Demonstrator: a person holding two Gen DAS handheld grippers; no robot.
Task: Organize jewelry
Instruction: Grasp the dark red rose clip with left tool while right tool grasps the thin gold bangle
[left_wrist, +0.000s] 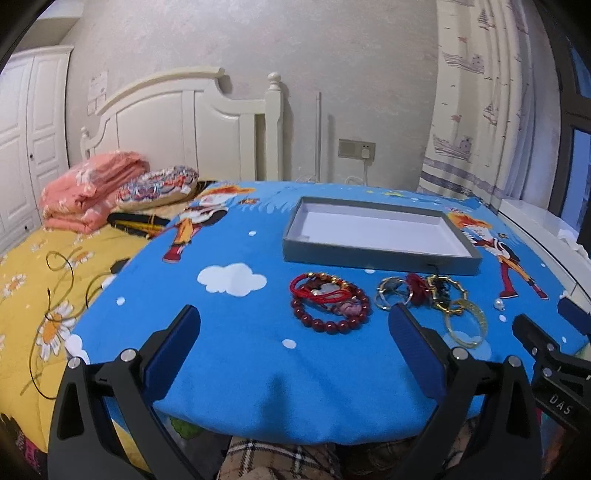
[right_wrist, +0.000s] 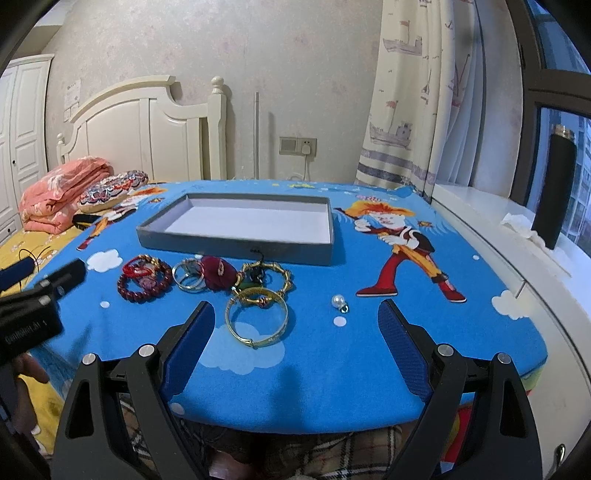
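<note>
Jewelry (right_wrist: 207, 280) lies beside the tray (right_wrist: 236, 243); left claw (left_wrist: 295, 332) and right claw (right_wrist: 295, 325) gape wide, empty

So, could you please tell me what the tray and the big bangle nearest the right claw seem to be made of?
Tray: probably cardboard, with matte grey walls and a flat white lining. Bangle: gold-coloured metal by its shiny, reflective rim, though solid or plated cannot be told.
</note>
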